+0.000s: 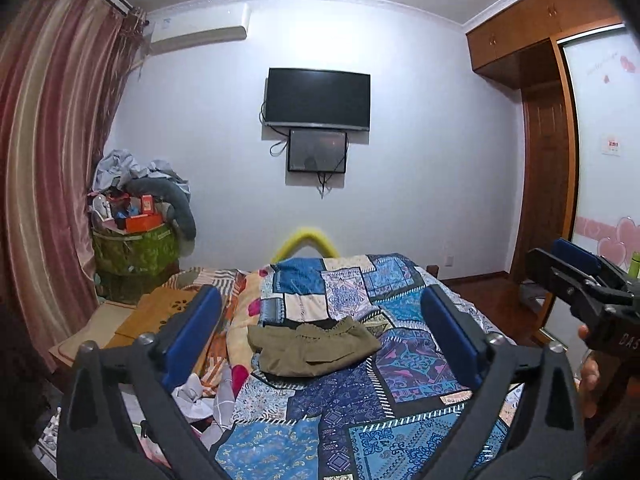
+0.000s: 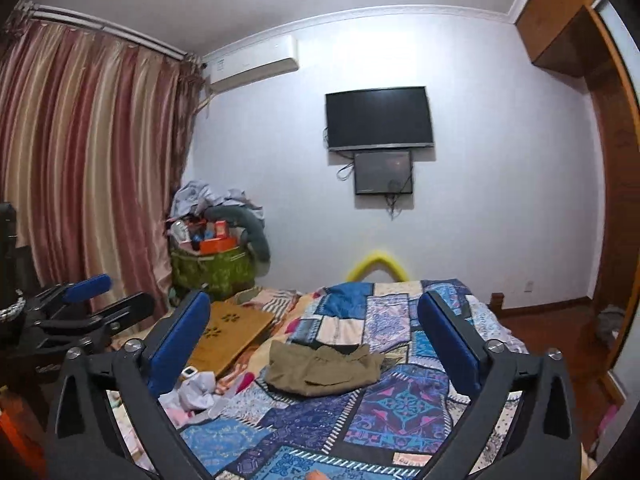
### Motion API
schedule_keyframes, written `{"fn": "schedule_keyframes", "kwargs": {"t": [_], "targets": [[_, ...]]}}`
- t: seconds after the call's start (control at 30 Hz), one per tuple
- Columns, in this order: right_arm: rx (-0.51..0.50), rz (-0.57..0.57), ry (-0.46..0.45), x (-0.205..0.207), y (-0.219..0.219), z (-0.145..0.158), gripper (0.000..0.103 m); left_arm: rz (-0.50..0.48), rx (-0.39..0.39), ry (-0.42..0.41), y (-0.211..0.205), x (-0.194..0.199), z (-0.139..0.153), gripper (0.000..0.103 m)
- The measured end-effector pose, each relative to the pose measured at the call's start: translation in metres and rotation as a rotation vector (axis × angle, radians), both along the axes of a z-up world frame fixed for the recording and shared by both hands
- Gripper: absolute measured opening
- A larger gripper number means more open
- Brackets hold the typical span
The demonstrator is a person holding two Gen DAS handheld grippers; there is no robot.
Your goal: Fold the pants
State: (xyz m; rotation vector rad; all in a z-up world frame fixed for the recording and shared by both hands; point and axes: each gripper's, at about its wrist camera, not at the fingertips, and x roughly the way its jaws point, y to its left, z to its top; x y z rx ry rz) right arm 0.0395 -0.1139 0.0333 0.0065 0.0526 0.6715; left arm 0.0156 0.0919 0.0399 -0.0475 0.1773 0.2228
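Note:
Olive-green pants (image 1: 314, 348) lie folded in a compact bundle on the blue patchwork quilt (image 1: 360, 420) in the middle of the bed; they also show in the right wrist view (image 2: 324, 370). My left gripper (image 1: 322, 312) is open and empty, held above the bed short of the pants. My right gripper (image 2: 314, 316) is open and empty too, at about the same height. The right gripper also shows at the right edge of the left wrist view (image 1: 576, 270). The left gripper shows at the left edge of the right wrist view (image 2: 96, 292).
A wooden lap tray (image 2: 228, 332) lies on the bed's left side beside crumpled white cloth (image 2: 196, 394). A pile of boxes and clothes on a green bag (image 2: 216, 240) stands by the curtain (image 2: 88, 168). A TV (image 2: 378, 118) hangs on the far wall. A wooden wardrobe (image 1: 544, 152) stands right.

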Motion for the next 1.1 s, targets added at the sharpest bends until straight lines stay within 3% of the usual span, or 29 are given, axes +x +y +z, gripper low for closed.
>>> {"fn": "schedule_keyframes", "kwargs": {"t": [1.1], "targets": [[0.002,-0.024,0.067,0.001,-0.012,-0.014,0.103,-0.025,-0.009,0.027,0.011,0.014,-0.010,0.103]]}}
